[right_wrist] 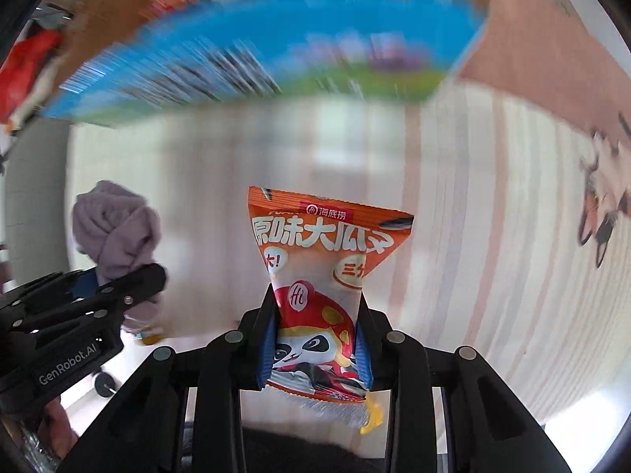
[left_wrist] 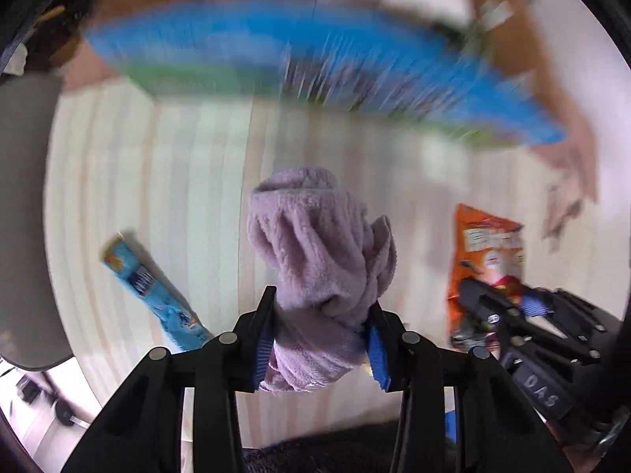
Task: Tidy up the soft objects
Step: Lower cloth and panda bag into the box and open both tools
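Striped table point(left_wrist: 157, 197), blue packet point(left_wrist: 157, 287) left-view only.

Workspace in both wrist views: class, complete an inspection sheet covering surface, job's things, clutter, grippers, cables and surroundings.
Surface: pale striped tabletop, blurred.
Job's things: lilac towel and orange snack packet, each clamped in a gripper.
Clutter: blue snack packet lying flat; large blue box at the far edge, motion-blurred.
Grippers: left gripper shut on the towel; right gripper shut on the orange packet.
Cables: nothing seen.
Surroundings: too blurred to identify.
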Tool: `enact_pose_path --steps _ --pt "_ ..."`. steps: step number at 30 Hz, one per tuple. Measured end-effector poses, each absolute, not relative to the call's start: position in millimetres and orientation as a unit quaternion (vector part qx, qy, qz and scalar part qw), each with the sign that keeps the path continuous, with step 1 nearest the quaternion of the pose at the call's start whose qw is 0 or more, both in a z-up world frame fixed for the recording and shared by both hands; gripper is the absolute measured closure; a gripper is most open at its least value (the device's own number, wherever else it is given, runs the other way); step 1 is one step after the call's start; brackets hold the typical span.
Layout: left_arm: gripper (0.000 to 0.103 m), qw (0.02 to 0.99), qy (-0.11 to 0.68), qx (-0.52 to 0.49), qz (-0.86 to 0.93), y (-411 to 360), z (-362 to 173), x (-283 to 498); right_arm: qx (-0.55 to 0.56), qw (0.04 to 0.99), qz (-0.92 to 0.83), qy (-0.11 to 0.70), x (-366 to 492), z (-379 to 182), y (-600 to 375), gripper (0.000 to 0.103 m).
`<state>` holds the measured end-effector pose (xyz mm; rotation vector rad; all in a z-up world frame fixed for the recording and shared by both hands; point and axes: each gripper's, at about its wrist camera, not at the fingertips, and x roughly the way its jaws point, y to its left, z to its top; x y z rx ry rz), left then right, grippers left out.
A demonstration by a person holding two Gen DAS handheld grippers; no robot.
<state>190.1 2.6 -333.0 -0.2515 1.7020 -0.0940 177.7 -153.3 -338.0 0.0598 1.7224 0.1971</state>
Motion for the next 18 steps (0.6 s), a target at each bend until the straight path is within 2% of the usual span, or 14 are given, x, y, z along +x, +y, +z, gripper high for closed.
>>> enact_pose_path --steps 5,10,18 --pt "0.066 0.697 0.703 -0.122 -0.066 10 -253 226 0.041 0.698 0.119 0.705 203 -257 -151 0.069" --pt "0.066 0.704 0.694 -0.133 -0.063 25 -230 296 0.040 0.731 0.125 0.670 262 -216 -140 0.069" --pt "0.066 0.625 0.759 -0.174 -0.047 40 -317 383 0.049 0.710 0.094 0.696 357 -274 -103 0.069"
